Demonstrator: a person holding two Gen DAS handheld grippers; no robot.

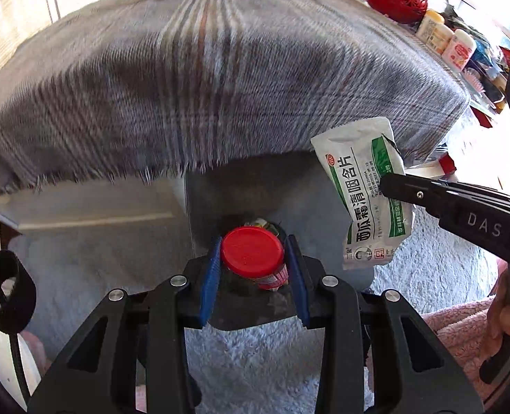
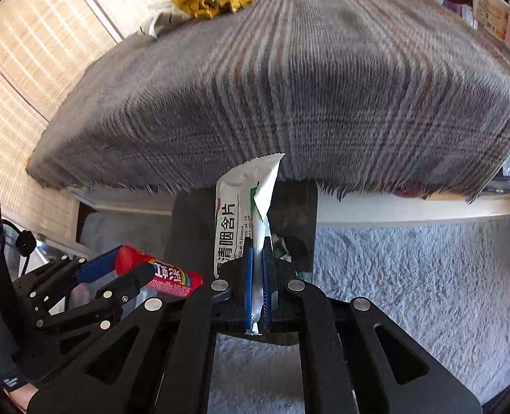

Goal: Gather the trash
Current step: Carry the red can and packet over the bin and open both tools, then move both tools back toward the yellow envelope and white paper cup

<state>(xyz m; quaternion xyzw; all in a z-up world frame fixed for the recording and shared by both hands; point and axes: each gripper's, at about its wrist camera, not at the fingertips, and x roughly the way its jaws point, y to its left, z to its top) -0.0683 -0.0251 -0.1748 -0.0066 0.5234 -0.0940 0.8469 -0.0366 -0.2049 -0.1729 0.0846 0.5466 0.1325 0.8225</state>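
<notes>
Hanging over the dark bin (image 1: 275,186) below the tabletop (image 1: 220,69), the left hand-held gripper (image 1: 255,258) clamped a red-capped tube (image 1: 253,252), the right hand-held gripper (image 2: 258,276) pinched a sachet (image 2: 244,203). Released early, the floppy sachet might have drifted onto the rug (image 2: 410,276).

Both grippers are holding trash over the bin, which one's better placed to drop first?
Left, probably. The left gripper holds the red-capped tube directly above the dark bin, where trash already shows. The right gripper pinches the white-green sachet nearer the bin's edge.
</notes>
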